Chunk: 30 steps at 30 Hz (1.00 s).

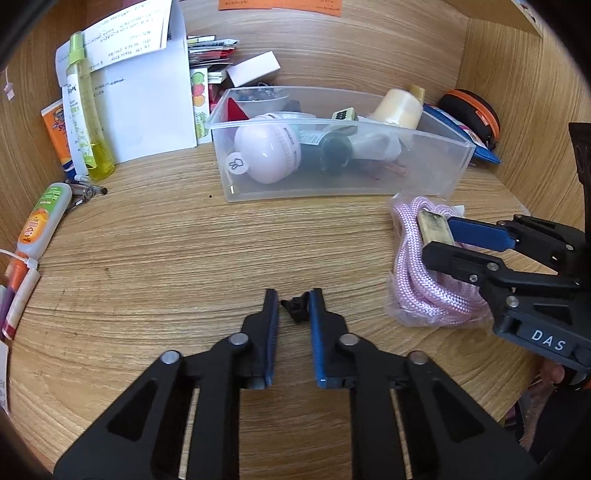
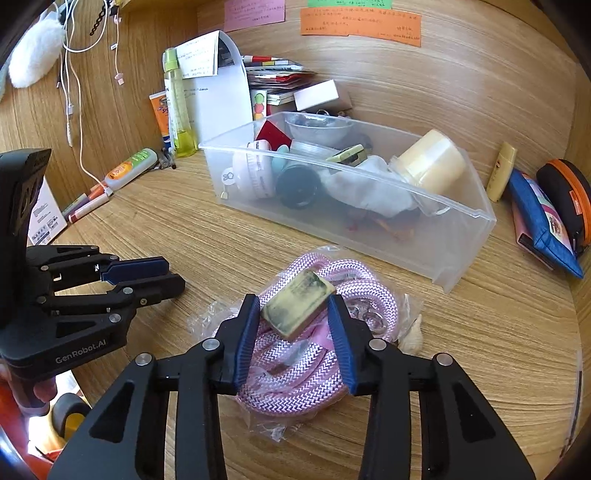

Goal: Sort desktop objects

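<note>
wood-grain table (image 1: 155, 258) boxed in by wooden walls, with coloured paper notes (image 2: 360, 24) stuck on the back wall. against the back, a clear plastic bin (image 2: 461, 254) filled with a white round lamp (image 1: 266, 151), a dark cylinder (image 1: 332, 155) and a cream roll of tape (image 2: 432, 162). to the left, a yellow spray bottle (image 1: 86, 110), tubes and pens along the wall. left gripper (image 1: 291, 306) low over the bare table, blue pads drawn in narrow on a small black clip (image 1: 295, 308) pinched between them at the tips. off to its right, near the front of the bin, a coil of pink rope in a clear bag (image 2: 314, 354). right gripper (image 2: 293, 310) above that coil, partly closed, pads pressed on both ends of a worn yellowish eraser (image 2: 297, 308) lying tilted on top of the rope.
</note>
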Each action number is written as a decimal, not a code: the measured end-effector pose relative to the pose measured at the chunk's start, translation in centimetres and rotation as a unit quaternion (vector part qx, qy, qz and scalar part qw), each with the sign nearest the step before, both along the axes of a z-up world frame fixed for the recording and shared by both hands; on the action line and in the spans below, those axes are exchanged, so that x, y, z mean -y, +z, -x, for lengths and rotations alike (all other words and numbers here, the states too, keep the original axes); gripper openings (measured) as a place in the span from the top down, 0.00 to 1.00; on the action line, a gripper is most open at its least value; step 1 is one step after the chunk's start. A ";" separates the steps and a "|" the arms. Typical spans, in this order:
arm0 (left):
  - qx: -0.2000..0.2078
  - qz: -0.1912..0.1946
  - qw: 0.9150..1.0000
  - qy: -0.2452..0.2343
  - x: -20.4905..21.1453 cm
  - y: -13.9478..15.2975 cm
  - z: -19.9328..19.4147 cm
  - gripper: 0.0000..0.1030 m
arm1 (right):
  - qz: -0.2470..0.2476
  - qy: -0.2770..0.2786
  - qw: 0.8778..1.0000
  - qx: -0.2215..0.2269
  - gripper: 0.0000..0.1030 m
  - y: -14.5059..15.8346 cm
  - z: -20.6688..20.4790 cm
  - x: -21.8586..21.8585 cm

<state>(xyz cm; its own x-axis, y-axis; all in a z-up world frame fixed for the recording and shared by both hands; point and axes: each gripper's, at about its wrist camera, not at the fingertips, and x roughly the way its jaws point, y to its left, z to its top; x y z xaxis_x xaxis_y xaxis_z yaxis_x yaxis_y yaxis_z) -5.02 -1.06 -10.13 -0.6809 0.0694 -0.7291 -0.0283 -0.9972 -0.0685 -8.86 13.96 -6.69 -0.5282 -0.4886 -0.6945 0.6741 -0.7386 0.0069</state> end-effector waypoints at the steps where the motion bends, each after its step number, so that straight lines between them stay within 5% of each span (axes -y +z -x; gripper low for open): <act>1: -0.002 0.001 1.000 0.002 0.0 0.0 -0.1 0.86 | 0.002 0.000 1.000 0.001 0.67 0.0 0.0 0.0; 17: -0.029 -0.020 0.999 0.014 1.4 1.9 -0.1 0.86 | 0.049 -0.005 0.999 0.013 0.73 1.2 0.3 -1.5; 30: -0.042 -0.020 0.999 -0.004 0.1 3.1 0.7 0.86 | 0.019 -0.029 0.999 0.023 0.74 0.5 1.9 -2.3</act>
<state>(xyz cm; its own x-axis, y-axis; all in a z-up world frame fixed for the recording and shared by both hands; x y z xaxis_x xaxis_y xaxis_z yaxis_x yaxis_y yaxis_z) -5.72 -1.20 -7.07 -0.7392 0.1043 -0.6654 -0.0446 -0.9933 -0.1062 -10.76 16.22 -6.23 -0.5237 -0.4848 -0.7005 0.6289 -0.7747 0.0660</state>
